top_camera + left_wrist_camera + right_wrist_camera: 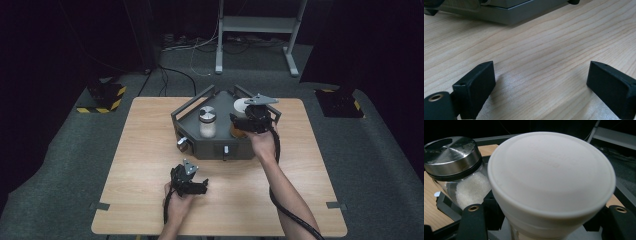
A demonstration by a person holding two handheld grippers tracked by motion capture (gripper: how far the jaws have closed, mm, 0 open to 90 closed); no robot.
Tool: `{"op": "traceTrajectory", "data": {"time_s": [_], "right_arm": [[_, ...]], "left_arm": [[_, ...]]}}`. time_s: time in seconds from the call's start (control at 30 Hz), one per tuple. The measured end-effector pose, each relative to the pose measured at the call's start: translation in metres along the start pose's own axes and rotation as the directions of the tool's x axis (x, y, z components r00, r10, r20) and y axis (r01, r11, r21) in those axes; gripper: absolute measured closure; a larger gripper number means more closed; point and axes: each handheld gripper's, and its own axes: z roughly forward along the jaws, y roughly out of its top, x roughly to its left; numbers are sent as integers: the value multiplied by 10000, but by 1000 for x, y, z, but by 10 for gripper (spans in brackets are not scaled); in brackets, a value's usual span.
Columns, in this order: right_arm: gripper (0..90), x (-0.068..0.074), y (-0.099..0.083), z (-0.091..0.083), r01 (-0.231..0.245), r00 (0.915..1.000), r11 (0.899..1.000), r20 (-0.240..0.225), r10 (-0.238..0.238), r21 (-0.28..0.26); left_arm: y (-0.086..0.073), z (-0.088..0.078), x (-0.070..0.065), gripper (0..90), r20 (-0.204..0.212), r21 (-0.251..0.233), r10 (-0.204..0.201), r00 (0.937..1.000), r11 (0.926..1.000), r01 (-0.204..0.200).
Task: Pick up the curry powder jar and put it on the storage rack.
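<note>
A: Left tool (pixel 200 186) idle low on the desk (pixel 150 150), jaws spread wide, nothing between them, bare wood in front of it in the left gripper view. Grey tray (pixel 192 145) edge just ahead.

B: And the jars?

A: Both in the tray. Glass shaker (pixel 207 121) with steel lid sits left, white granules inside. Right of it, the white-lidded jar (pixel 241 107), amber below the lid. Right tool (pixel 248 123) is clamped on that jar, just under the lid (pixel 551 177).

B: How will it handle?

A: My guess: rigid wall, smooth, could slip or twist in the pads. Weight unknown, fill level not visible. The lid flares wider than the neck, so gripping right beneath it gives a ledge against dropping. Keep it upright.

B: Anything unclear?

A: Pad contact is hidden behind the lid in the right gripper view. Jar base and tray floor are cut off. Can't tell if the jar is resting or lifted. Knobs on the tray front are too small to read.
</note>
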Motion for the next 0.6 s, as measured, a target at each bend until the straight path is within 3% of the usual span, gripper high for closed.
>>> {"op": "traceTrajectory", "data": {"time_s": [0.17,0.33,0.6], "right_arm": [[297,-6,0,1,-215,9995,9997,-232,217,66],[179,-11,-5,0,-391,9985,9991,-380,385,-153],[146,-18,-10,-3,-572,9958,9981,-730,553,-245]], "left_arm": [[0,0,0,82,0,0,2,10000,10000,-2],[0,0,0,82,0,-1,1,10000,10000,-1],[0,0,0,82,0,-1,0,10000,10000,0]]}}
